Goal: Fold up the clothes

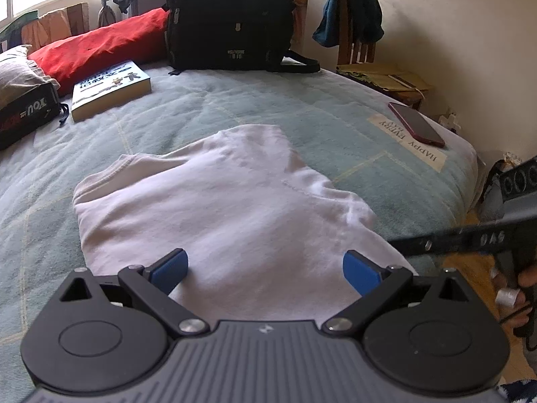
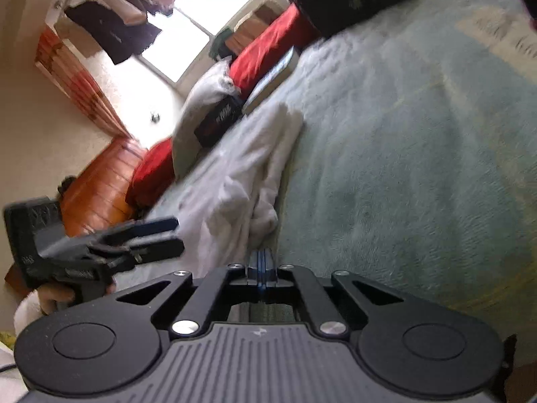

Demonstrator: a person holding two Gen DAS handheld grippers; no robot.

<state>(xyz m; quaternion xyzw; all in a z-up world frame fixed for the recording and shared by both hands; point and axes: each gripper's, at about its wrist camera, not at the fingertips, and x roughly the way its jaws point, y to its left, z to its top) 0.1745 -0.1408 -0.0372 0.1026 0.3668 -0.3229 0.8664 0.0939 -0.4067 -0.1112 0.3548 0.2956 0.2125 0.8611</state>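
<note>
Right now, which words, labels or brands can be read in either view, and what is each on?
"HAPPY EVERY", upside down: label on the blanket.
"YOU", upside down: black pouch.
Book cover text: too small.
Backpack badge: too small.
Right gripper embossing: blurred.
Right wrist view: nothing legible.

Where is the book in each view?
Left wrist: book at upper left, flat on the bed beside the red pillow.
Right wrist: book at upper centre, seen edge-on, beyond the white shirt.
Shared landmark: the red pillow.
</note>
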